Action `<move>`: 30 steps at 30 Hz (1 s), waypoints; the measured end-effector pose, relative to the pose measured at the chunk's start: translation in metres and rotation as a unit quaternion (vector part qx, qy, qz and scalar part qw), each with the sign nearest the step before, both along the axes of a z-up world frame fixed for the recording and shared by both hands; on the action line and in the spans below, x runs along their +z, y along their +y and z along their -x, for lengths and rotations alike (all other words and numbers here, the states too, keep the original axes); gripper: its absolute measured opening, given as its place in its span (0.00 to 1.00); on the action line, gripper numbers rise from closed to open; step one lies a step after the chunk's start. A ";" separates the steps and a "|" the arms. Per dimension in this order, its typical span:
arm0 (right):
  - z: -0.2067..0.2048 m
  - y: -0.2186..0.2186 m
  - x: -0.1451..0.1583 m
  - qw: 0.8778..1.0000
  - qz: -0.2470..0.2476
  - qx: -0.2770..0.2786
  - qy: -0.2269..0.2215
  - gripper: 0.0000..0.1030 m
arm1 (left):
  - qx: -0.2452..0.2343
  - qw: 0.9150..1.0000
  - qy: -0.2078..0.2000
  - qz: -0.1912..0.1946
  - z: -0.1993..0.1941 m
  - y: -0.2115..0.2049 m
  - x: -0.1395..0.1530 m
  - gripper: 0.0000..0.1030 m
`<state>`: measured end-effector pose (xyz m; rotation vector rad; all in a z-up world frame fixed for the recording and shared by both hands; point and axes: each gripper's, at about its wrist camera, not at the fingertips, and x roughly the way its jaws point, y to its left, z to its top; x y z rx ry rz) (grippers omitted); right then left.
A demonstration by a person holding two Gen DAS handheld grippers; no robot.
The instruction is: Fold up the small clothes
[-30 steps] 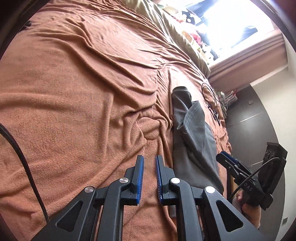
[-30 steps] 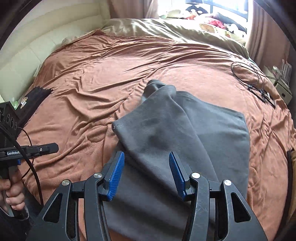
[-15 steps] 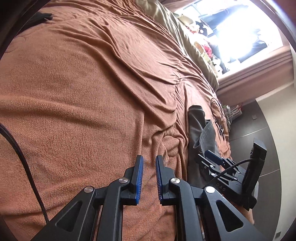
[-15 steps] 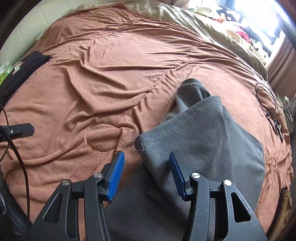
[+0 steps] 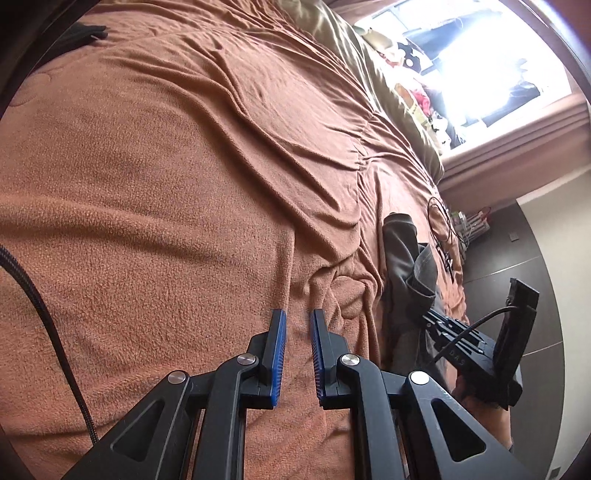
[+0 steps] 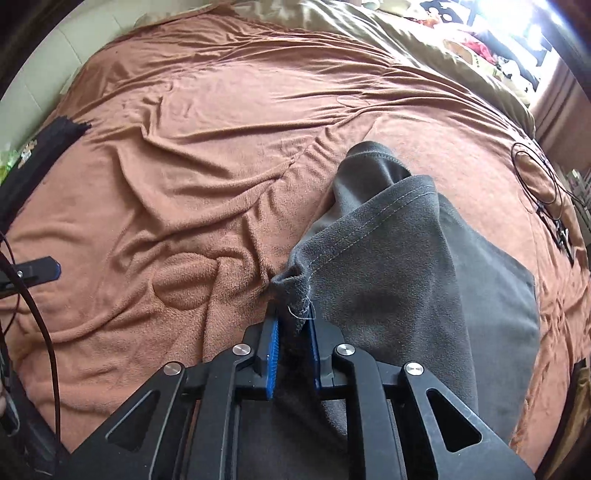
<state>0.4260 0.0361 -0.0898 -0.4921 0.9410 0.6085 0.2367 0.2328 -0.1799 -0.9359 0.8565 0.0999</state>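
Bed with rumpled brown fleece blanket (image 6: 207, 155). On it: dark grey fleece garment (image 6: 424, 280), coiled thin black cable (image 6: 539, 181) near right edge, olive cover (image 6: 388, 33) at far end.

Plain grey garment (image 6: 413, 280) laid on rust-brown fleece blanket (image 6: 207, 155); olive sheet (image 6: 369, 33) seen beyond; blue pads (image 6: 272, 350).

Bed surface: wide passage left of centre, obstructions to the right.

The brown blanket (image 6: 177, 192) lies bare though creased from the near edge to the olive bedding (image 6: 388, 33) at the far side. The grey garment (image 6: 424, 288) occupies the near right. A looped black cable (image 6: 535, 177) lies far right, a black fringed cloth (image 6: 44, 151) at the left edge; the left gripper (image 6: 40, 271) stands near left.
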 end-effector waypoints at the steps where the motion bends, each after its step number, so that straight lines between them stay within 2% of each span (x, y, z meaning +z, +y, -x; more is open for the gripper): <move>1: 0.000 -0.004 0.006 1.000 -0.012 -0.001 0.005 0.08 | -0.003 1.000 0.000 -0.001 -0.003 -0.003 0.001 0.13; 8: -0.008 -0.033 0.034 0.996 -0.084 0.002 0.036 0.05 | -0.020 1.000 -0.001 -0.009 -0.019 -0.020 0.009 0.13; 15: -0.018 -0.066 0.053 0.995 -0.101 -0.023 0.008 0.03 | -0.035 0.999 0.008 -0.022 -0.033 -0.038 0.015 0.13; 23: -0.038 -0.123 0.083 0.992 -0.094 -0.074 -0.040 0.03 | -0.049 0.998 0.019 -0.031 -0.056 -0.059 0.015 0.13; 30: -0.055 -0.141 0.099 0.990 -0.064 -0.097 -0.081 0.03 | -0.067 0.996 0.033 -0.044 -0.077 -0.079 0.012 0.13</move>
